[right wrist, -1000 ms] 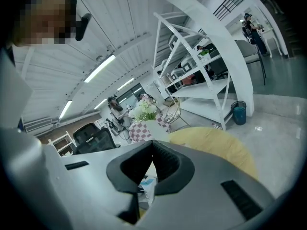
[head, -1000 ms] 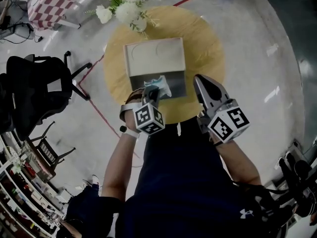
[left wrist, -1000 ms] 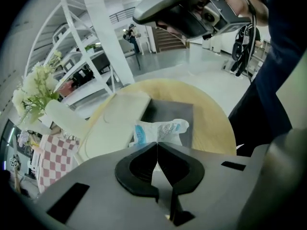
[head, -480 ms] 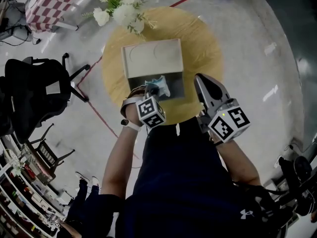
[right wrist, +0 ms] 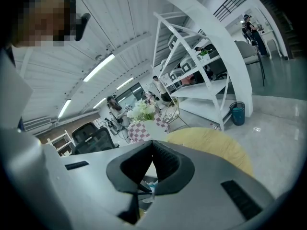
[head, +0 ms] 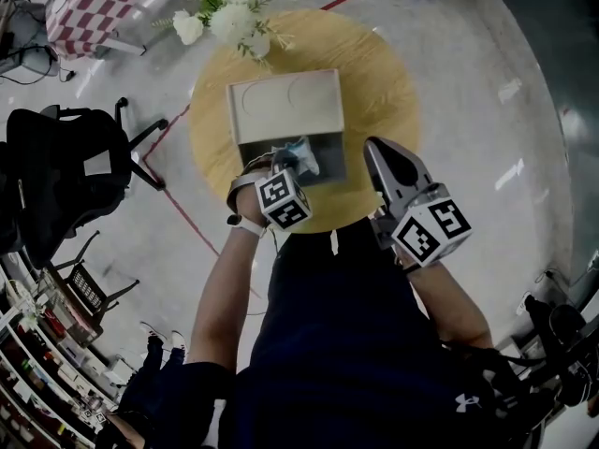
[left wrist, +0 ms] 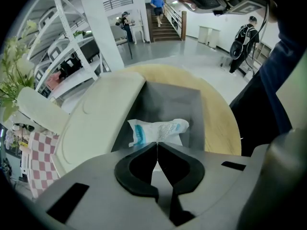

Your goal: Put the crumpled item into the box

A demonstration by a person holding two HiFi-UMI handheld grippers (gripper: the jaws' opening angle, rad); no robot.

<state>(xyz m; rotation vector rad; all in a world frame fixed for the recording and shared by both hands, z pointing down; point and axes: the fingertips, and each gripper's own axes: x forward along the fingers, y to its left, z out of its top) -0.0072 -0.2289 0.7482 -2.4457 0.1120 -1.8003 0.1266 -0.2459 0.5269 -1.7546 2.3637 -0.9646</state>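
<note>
The crumpled item [head: 299,151], a white wrapper with blue print, hangs over the grey inside of the open beige box [head: 285,106] on the round yellow table [head: 384,82]. My left gripper [head: 284,164] is shut on its near edge. In the left gripper view the crumpled item [left wrist: 158,131] sticks out just past the closed tips of the left gripper [left wrist: 157,144], in front of the box's grey well [left wrist: 175,102]. To the right of the box, my right gripper [head: 372,148] is held apart from it, shut and empty; the right gripper [right wrist: 152,143] shows its jaws meeting.
A bunch of white flowers [head: 225,12] stands at the table's far edge behind the box. A black office chair [head: 65,166] is on the floor to the left, with a red-checked cloth [head: 94,3] beyond it. Red tape lines cross the floor near the table.
My left gripper has moved forward toward the box, keeping the crumpled item over the grey well. The right gripper has stayed where it was.
</note>
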